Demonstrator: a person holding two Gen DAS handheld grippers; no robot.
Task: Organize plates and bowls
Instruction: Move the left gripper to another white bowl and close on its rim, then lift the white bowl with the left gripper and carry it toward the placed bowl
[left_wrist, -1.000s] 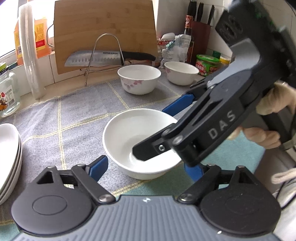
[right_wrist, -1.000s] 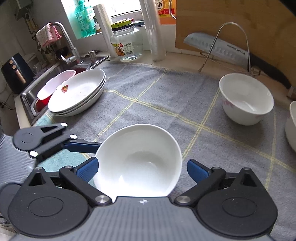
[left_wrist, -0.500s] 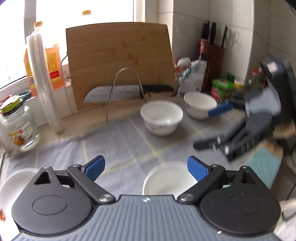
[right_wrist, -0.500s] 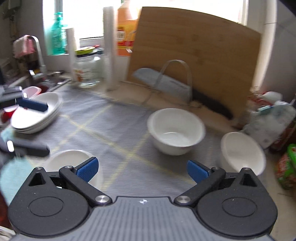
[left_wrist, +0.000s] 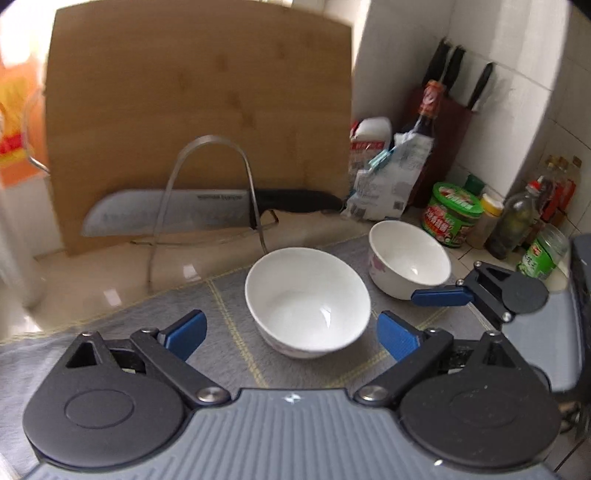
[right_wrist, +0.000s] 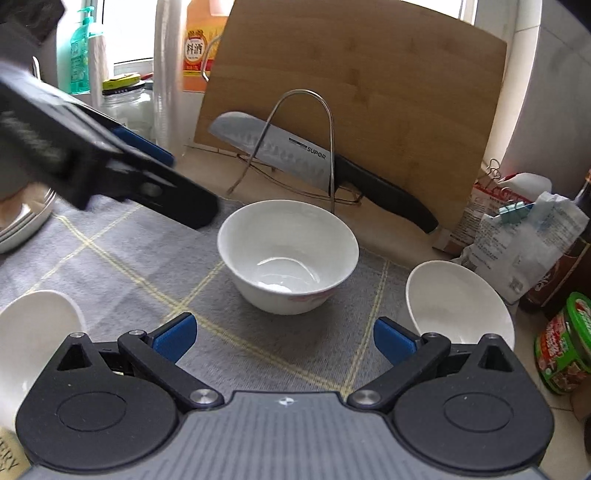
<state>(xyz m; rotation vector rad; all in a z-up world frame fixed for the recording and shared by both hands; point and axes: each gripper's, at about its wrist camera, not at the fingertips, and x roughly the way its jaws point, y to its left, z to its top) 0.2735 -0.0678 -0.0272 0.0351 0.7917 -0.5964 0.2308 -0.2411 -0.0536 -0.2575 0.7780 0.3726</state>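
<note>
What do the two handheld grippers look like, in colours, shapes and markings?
Both grippers, left and right, match: black linkage arms with round black discs and silver pivot screws, blue finger pads, and a ribbed grey body bearing a small white mark. No cables or sleeves are visible.

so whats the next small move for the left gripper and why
Probably ease the left gripper forward and down around the middle bowl. Its jaws have just been opening, nothing is between them, and that bowl sits upright on the grey mat straight ahead.

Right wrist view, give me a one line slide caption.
Open right gripper faces a white bowl on the grey cloth, with a knife racked behind.
</note>
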